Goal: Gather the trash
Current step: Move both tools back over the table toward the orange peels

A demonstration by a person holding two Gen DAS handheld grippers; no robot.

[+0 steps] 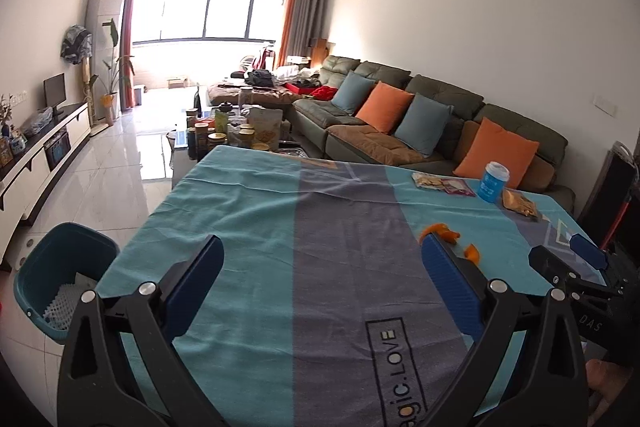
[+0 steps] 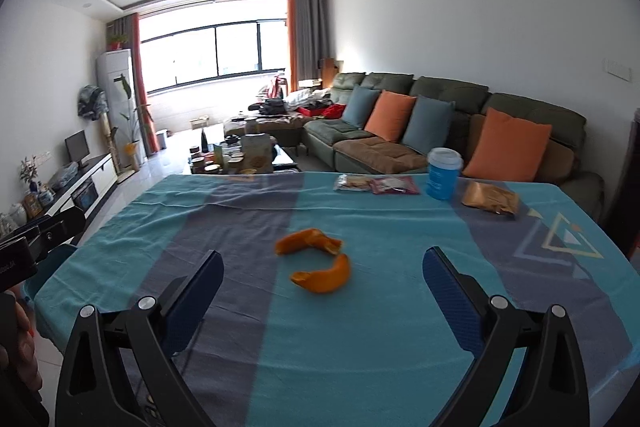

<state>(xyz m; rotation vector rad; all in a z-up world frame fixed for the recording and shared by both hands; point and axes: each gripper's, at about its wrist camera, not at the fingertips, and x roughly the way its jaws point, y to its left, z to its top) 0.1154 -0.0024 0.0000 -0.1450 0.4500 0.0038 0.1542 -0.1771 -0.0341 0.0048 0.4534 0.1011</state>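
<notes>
Two pieces of orange peel (image 2: 320, 261) lie on the teal and grey tablecloth (image 2: 380, 327), just ahead of my right gripper (image 2: 322, 267), which is open and empty above the cloth. The peel also shows in the left wrist view (image 1: 450, 237), partly behind the right finger. My left gripper (image 1: 320, 267) is open and empty over the table's left half. A teal waste bin (image 1: 60, 267) with white foam inside stands on the floor at the table's left edge. A blue cup (image 2: 443, 173), snack wrappers (image 2: 376, 183) and a brown packet (image 2: 490, 199) lie at the table's far right.
The right gripper's body (image 1: 576, 267) shows at the right of the left wrist view. A green sofa (image 2: 440, 123) with orange and blue cushions runs behind the table. A cluttered coffee table (image 2: 240, 159) stands beyond the far edge. A TV cabinet (image 1: 40, 155) lines the left wall.
</notes>
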